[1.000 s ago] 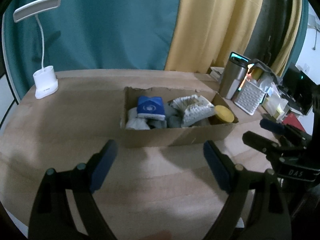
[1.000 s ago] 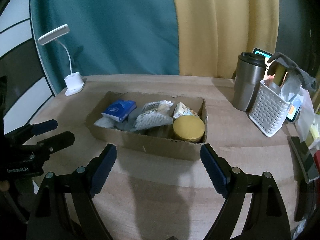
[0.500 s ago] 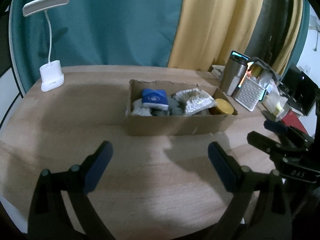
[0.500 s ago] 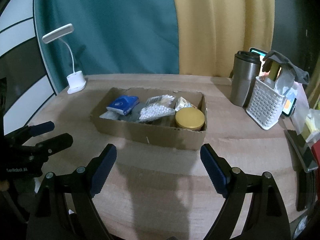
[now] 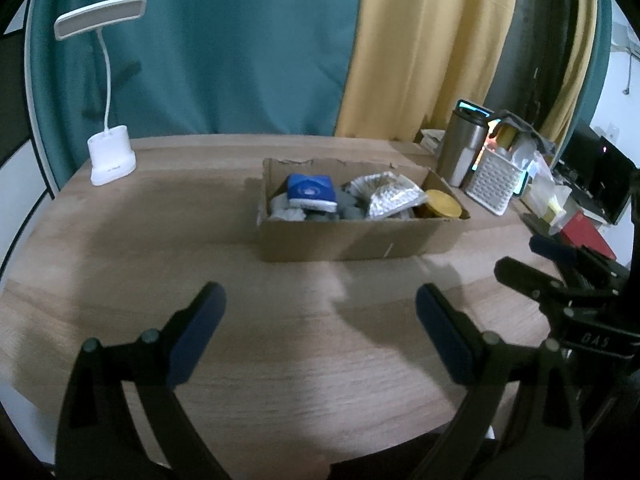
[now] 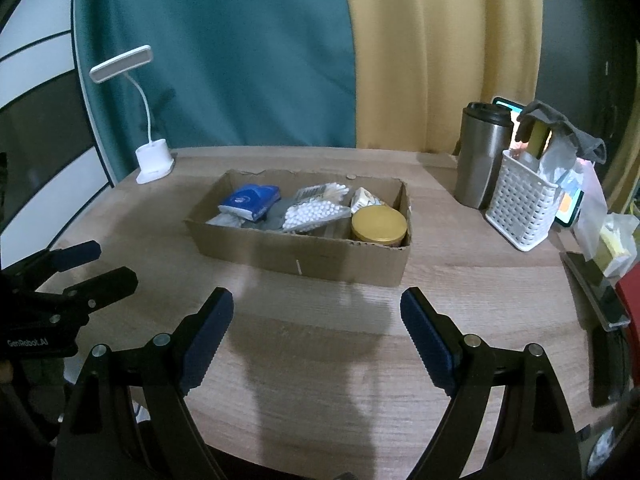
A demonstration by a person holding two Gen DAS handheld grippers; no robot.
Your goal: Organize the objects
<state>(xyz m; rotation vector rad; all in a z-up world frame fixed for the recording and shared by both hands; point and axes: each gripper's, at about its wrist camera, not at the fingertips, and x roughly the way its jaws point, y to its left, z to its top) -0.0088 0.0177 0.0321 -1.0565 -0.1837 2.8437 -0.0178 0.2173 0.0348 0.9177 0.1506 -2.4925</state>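
A shallow cardboard box [image 5: 352, 240] [image 6: 320, 258] stands on the wooden table. It holds a blue tissue pack [image 5: 311, 190] [image 6: 250, 199], a bag of cotton swabs [image 5: 390, 196] [image 6: 316, 212], a gold-lidded jar [image 5: 442, 204] [image 6: 378, 224] and a small carton [image 6: 366, 198]. My left gripper [image 5: 320, 328] is open and empty, near the table's front edge, well short of the box. My right gripper [image 6: 316, 328] is open and empty, also short of the box. Each gripper shows at the side of the other's view.
A white desk lamp [image 5: 110, 152] [image 6: 154, 160] stands at the back left. A steel tumbler [image 5: 460, 148] [image 6: 482, 156] and a white perforated basket [image 5: 494, 184] [image 6: 524, 208] of items stand right of the box. Clutter lies at the far right edge.
Both grippers have drawn back and up from the box, which now looks smaller and farther. Both stay open and empty.
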